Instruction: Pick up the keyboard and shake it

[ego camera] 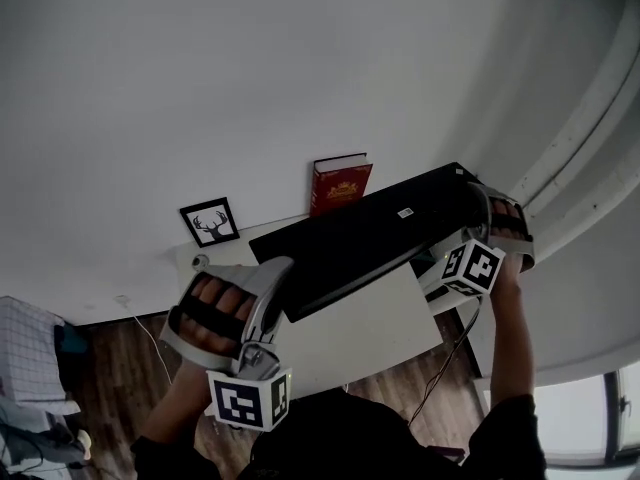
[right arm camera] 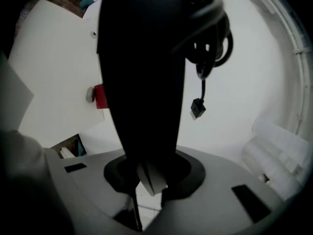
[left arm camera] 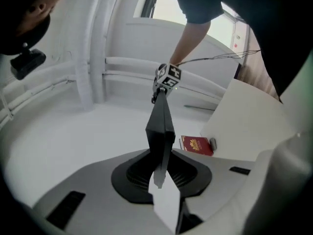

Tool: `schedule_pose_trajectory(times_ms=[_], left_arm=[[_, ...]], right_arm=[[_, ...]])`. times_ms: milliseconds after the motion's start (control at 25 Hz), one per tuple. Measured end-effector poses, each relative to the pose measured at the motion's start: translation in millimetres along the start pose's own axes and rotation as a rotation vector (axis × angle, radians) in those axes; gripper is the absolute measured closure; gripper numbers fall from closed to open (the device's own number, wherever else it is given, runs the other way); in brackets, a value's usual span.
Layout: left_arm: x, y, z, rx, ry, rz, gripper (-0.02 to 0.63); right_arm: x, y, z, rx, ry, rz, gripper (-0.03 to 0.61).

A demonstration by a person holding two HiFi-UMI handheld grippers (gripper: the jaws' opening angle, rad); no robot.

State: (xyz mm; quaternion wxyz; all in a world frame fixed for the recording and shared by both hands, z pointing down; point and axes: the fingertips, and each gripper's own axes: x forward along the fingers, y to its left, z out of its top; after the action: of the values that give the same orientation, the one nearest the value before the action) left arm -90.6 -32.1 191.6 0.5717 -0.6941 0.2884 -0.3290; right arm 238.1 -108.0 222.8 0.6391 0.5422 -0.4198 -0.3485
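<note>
A long black keyboard [ego camera: 365, 238] is held in the air above the white table [ego camera: 380, 328], its underside facing up in the head view. My left gripper [ego camera: 268, 293] is shut on its near-left end, and my right gripper [ego camera: 478, 230] is shut on its far-right end. In the left gripper view the keyboard [left arm camera: 160, 131] runs edge-on away from the jaws to the right gripper's marker cube [left arm camera: 168, 77]. Seen from the right gripper, the keyboard [right arm camera: 142, 72] fills the middle, and its coiled cable with a USB plug [right arm camera: 197, 107] dangles beside it.
A red book [ego camera: 340, 183] stands at the table's back edge, with a small framed deer picture [ego camera: 210, 222] to its left. White walls and a curved white duct [ego camera: 590, 118] surround the table. Wood floor [ego camera: 110, 368] lies at the lower left.
</note>
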Motion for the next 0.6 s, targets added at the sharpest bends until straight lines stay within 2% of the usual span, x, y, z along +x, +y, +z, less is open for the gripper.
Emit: schedule_pose_trajectory(times_ms=[200, 480, 600], left_arm=[[37, -21, -45, -0.003, 0.183, -0.063, 0.541], [70, -44, -92, -0.021, 0.317, -0.128, 0.541], [83, -51, -111, -0.025, 0.403, -0.142, 0.541]], right_arm=[[-4, 10, 6, -0.047, 0.003, 0.036, 0.489], [-4, 17, 25, -0.088, 0.0, 0.036, 0.489], [-11, 19, 34, -0.097, -0.008, 0.043, 0.489]])
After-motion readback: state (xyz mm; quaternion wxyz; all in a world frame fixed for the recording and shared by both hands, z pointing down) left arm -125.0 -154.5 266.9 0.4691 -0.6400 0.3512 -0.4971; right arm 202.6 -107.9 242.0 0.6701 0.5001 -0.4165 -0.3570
